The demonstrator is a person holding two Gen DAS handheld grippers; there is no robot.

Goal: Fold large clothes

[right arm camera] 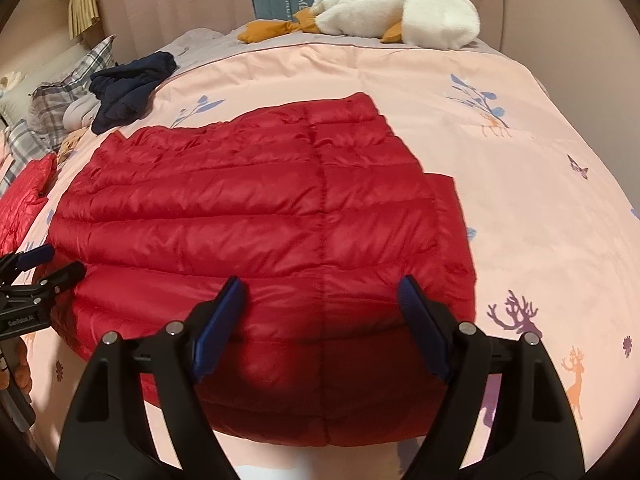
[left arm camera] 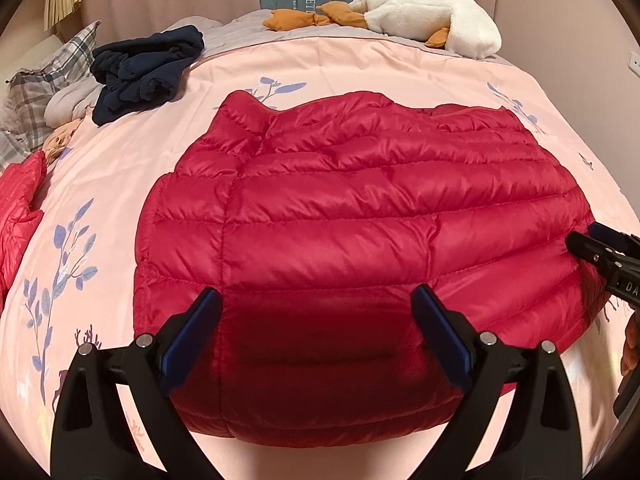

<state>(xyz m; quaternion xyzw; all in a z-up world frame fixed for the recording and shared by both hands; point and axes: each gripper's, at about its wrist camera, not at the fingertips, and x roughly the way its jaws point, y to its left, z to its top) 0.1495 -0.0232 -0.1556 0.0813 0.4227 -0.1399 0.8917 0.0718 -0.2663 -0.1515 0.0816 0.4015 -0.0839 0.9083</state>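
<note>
A red quilted down jacket lies flat and partly folded on the pink bedspread; it also shows in the right wrist view. My left gripper is open, its blue-padded fingers spread just above the jacket's near left hem, holding nothing. My right gripper is open above the near right hem, empty. The right gripper also shows at the jacket's right edge in the left wrist view. The left gripper shows at the left edge in the right wrist view.
A dark navy garment lies at the back left beside plaid pillows. A second red garment lies at the left edge. A white plush goose lies at the headboard. The bedspread extends right of the jacket.
</note>
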